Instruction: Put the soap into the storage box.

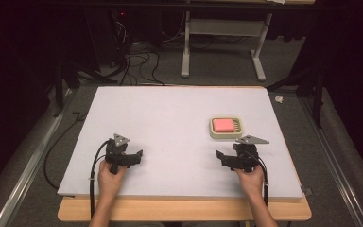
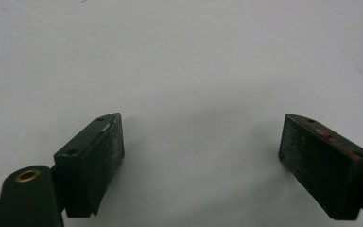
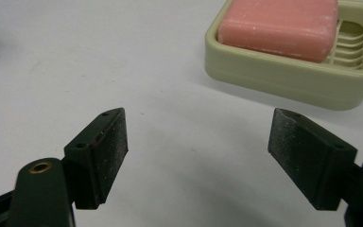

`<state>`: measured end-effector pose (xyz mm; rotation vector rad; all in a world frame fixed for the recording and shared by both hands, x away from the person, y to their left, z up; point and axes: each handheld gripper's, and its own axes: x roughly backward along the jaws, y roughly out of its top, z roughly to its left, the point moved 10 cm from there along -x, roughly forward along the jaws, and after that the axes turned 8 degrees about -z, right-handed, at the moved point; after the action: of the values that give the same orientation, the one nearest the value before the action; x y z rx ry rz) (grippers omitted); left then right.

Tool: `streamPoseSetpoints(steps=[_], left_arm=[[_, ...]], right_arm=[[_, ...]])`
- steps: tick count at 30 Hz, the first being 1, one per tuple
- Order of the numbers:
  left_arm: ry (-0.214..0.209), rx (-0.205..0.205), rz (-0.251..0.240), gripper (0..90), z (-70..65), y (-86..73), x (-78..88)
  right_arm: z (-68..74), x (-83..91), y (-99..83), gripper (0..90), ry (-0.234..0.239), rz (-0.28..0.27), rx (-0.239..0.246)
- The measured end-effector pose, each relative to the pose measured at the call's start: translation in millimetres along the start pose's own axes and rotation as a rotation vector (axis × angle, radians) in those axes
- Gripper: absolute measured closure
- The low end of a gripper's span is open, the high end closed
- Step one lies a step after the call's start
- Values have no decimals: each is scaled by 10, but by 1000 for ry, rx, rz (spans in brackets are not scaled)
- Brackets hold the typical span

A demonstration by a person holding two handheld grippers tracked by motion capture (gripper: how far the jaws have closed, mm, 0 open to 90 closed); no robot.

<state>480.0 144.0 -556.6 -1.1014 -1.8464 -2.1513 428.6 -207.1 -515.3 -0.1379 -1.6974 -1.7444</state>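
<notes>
A pink bar of soap (image 1: pixel 222 125) (image 3: pixel 279 26) lies in a pale green soap dish (image 1: pixel 227 134) (image 3: pixel 283 78) right of the table's middle. My right gripper (image 1: pixel 227 160) (image 3: pixel 196 158) rests on the white table just in front of the dish, jaws wide open with nothing between them; the dish lies ahead and to the right of them. My left gripper (image 1: pixel 131 158) (image 2: pixel 201 158) sits low at the near left, open too, with bare white table between its pads.
The white tabletop (image 1: pixel 170 118) spreads around both grippers, with a wooden edge (image 1: pixel 184 208) at the front. Beyond the far edge stand cables (image 1: pixel 137 61) and a white table frame (image 1: pixel 222 42) on grey floor. Dark curtains flank both sides.
</notes>
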Motion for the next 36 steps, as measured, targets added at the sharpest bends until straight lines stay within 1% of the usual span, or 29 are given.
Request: streamPoseSetpoints(steps=[9,13,18,36], left_arm=[[-1,-1,2,155,0,-1,2],[-1,0,1,155,-1,0,1],[-1,-1,1,155,0,-1,1],[-1,0,1,155,-1,-1,1]], right_arm=[[24,-76,-80,214,-8,21,13],[8,-108,-109,214,-19,26,10],[7,-150,-147,214,-27,34,18],[59,-281,-217,214,-39,51,48]])
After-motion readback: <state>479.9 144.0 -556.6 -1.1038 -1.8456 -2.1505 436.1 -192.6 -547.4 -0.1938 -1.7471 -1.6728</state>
